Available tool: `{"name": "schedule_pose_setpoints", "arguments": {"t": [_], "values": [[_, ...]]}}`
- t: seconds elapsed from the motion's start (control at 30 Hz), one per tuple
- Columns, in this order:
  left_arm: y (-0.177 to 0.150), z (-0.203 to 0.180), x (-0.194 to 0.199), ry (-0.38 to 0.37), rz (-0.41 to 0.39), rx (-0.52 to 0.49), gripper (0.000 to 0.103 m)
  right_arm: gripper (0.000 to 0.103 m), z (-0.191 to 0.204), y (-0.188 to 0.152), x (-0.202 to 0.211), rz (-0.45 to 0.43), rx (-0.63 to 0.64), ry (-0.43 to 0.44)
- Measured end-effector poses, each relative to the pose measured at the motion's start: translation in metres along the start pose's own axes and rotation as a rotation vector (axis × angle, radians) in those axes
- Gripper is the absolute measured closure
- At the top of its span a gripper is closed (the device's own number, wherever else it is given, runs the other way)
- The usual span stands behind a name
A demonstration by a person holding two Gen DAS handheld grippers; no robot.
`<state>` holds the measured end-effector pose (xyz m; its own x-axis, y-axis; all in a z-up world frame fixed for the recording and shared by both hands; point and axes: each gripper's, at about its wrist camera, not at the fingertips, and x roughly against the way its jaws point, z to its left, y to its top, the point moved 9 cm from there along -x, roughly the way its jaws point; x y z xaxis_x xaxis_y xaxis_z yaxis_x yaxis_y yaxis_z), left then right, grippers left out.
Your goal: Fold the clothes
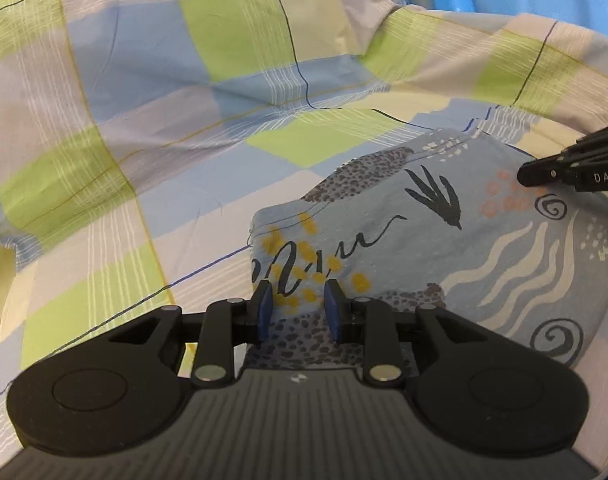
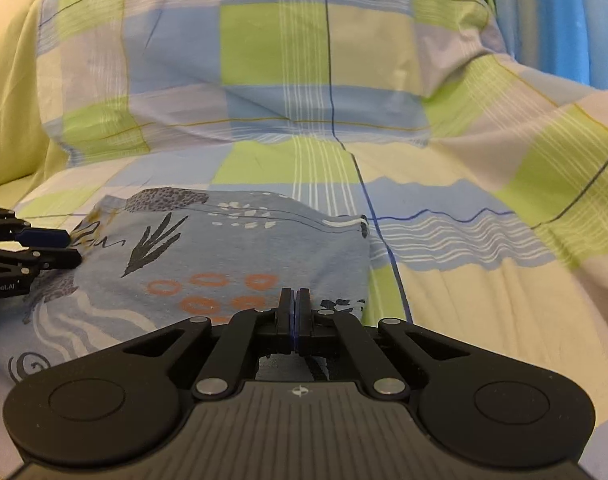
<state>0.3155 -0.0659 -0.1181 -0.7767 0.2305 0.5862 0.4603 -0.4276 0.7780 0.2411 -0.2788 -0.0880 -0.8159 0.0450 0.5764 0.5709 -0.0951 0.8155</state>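
Note:
A folded blue-grey garment point(image 1: 444, 240) printed with leaves, dots and wavy stripes lies on a checked bedsheet point(image 1: 152, 184). My left gripper point(image 1: 298, 304) is open, and its blue pads point(image 1: 263, 308) straddle the garment's left edge near the yellow dots. From the right, my right gripper point(image 1: 524, 174) reaches in with its tip low over the orange rings. In the right wrist view the garment point(image 2: 232, 248) fills the lower left. There the right gripper point(image 2: 294, 300) is shut, with no cloth showing between its fingers. The left gripper point(image 2: 70, 246) enters from the left edge.
A pillow point(image 2: 264, 60) in the same green, blue and cream check stands behind the garment. The sheet rises in a rumpled fold point(image 2: 524, 152) on the right. Blue fabric point(image 2: 564, 12) hangs at the far right. A plain yellow-green surface point(image 2: 8, 120) borders the left.

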Motion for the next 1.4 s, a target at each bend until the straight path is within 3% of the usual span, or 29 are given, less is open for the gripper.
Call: {"name": "schedule_pose_setpoints", "arguments": {"t": [0.6, 0.73, 0.87, 1.0, 1.1, 1.17, 1.4], "values": [[0.001, 0.002, -0.003, -0.017, -0.010, 0.008, 0.075, 0.103, 0.001, 0.001, 0.000, 0.003, 0.002, -0.009], [0.004, 0.012, 0.000, 0.041, -0.012, 0.015, 0.074, 0.103, -0.016, 0.005, 0.002, -0.007, -0.023, -0.111], [0.016, 0.022, 0.004, 0.060, -0.038, 0.066, 0.073, 0.093, -0.041, 0.018, 0.004, -0.053, -0.215, -0.067], [0.031, 0.019, -0.008, -0.017, -0.042, 0.143, 0.060, 0.088, -0.044, 0.032, -0.006, -0.072, -0.245, -0.008], [0.034, 0.022, -0.026, -0.072, -0.012, 0.227, 0.059, 0.083, -0.039, 0.034, -0.015, -0.047, -0.239, 0.029], [0.028, 0.027, -0.035, -0.082, 0.017, 0.260, 0.059, 0.066, -0.039, 0.034, -0.017, -0.044, -0.236, 0.033], [0.015, 0.037, -0.044, -0.039, 0.028, 0.258, 0.057, 0.065, -0.042, 0.031, -0.032, -0.008, -0.212, 0.029]]}}
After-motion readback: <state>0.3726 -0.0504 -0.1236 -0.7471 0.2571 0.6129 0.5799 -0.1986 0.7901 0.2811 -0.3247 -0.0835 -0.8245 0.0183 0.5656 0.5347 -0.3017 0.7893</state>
